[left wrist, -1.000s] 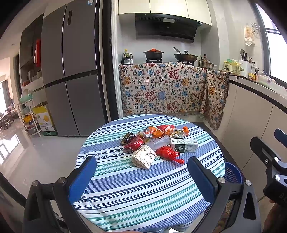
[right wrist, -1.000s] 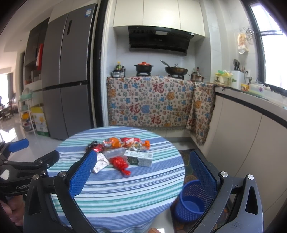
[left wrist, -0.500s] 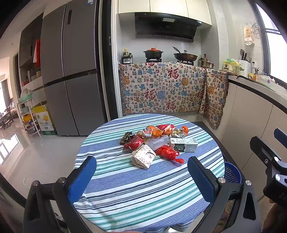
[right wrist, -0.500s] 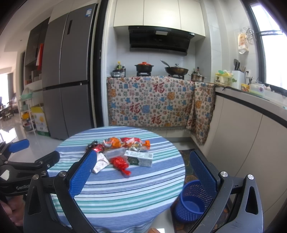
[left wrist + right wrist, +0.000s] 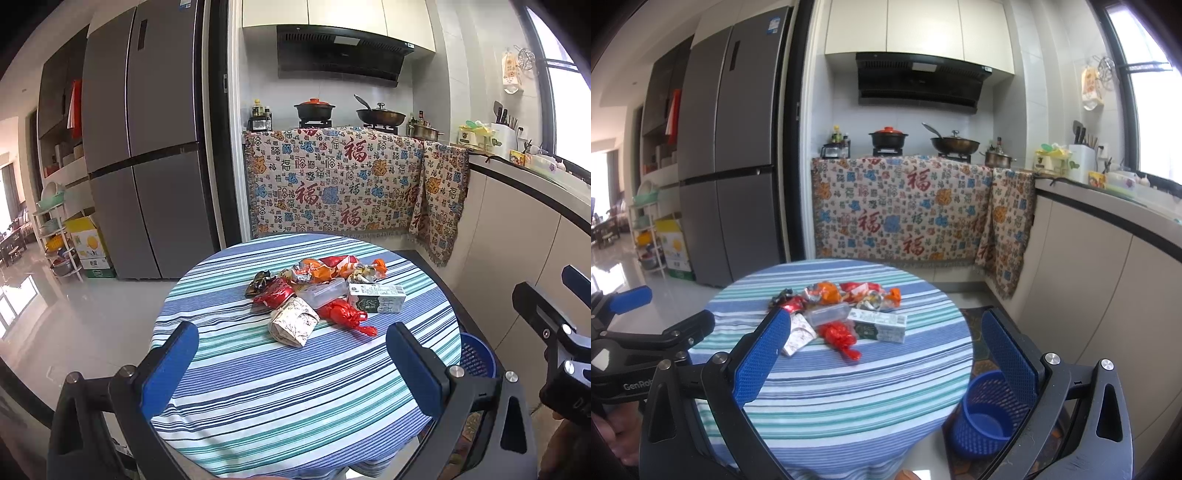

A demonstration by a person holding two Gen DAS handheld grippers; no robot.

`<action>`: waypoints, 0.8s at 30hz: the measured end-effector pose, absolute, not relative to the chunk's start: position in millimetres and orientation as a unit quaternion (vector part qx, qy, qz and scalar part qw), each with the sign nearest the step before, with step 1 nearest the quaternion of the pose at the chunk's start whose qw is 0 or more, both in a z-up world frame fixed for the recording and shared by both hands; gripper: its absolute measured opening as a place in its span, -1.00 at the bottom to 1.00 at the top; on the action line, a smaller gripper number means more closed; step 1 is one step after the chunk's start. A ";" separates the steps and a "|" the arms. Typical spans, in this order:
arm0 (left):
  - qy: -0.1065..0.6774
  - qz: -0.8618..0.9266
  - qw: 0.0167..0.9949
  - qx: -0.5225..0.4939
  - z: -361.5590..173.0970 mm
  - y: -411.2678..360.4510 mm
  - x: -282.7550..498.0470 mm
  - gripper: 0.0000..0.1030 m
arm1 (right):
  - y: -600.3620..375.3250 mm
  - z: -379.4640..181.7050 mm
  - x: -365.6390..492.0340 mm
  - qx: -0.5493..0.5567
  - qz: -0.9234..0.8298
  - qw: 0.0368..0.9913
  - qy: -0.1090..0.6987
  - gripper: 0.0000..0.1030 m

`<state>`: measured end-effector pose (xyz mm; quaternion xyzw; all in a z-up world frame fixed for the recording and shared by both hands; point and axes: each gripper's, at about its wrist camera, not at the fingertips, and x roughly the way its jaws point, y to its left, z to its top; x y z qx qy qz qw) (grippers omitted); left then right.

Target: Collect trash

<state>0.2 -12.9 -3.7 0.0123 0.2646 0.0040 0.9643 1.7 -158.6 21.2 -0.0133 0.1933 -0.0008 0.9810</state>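
Left tool [image 5: 291,363], right tool [image 5: 886,354] wide, empty; milk carton [image 5: 376,300] long axis left-right.

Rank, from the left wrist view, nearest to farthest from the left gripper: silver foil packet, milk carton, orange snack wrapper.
1. Silver foil packet, front of the pile, closest to the open left gripper.
2. Milk carton, further back, to the right.
3. Orange snack wrapper, at the pile's far edge.

Blue basket [image 5: 476,356] half hidden behind the table [image 5: 258,387] edge in the left wrist view. Left gripper [image 5: 646,314] cut off by frame edge in right view. Milk carton [image 5: 878,329] print too small to read.
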 end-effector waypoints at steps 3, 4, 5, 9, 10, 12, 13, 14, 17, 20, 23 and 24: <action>0.264 0.004 0.964 0.012 -3.4 -13.2 0.3 1.00 | -158.4 21.4 1.7 -0.014 -0.001 0.981 0.193 0.99; 0.264 0.004 0.964 0.012 -3.4 -14.1 -0.2 1.00 | -158.4 21.4 1.8 -0.014 -0.001 0.981 0.193 0.99; 0.264 0.004 0.964 0.012 -3.0 -15.2 -0.4 1.00 | -158.4 21.5 1.7 -0.013 -0.001 0.981 0.193 0.99; 0.264 0.004 0.964 0.012 -2.9 -15.5 -0.6 1.00 | -158.5 21.3 2.0 -0.014 -0.001 0.981 0.194 0.99; 0.264 0.004 0.964 0.012 -3.0 -15.8 -0.7 1.00 | -158.5 21.3 1.7 -0.013 -0.001 0.981 0.194 0.99; 0.264 0.004 0.964 0.012 -2.9 -15.2 -0.6 1.00 | -158.6 20.8 1.9 -0.013 -0.001 0.981 0.194 0.99; 0.264 0.004 0.964 0.012 -2.9 -14.9 -0.4 1.00 | -158.5 20.9 1.9 -0.013 -0.001 0.981 0.193 0.99; 0.264 0.004 0.964 0.012 -2.9 -15.6 -0.8 1.00 | -158.5 21.0 2.0 -0.013 -0.001 0.981 0.193 0.99; 0.264 0.004 0.964 0.012 -3.1 -15.4 -1.0 1.00 | -158.8 20.5 3.1 -0.014 -0.001 0.981 0.193 0.99; 0.265 0.004 0.964 0.012 -3.1 -14.7 -0.5 1.00 | -158.7 19.8 3.6 -0.014 -0.001 0.981 0.194 0.99; 0.265 0.004 0.964 0.012 -2.5 -16.5 -1.6 1.00 | -158.6 19.5 4.0 -0.014 -0.001 0.981 0.194 0.99; 0.265 0.004 0.964 0.012 -2.6 -16.1 -1.3 1.00 | -158.6 19.5 4.0 -0.014 -0.001 0.981 0.194 0.99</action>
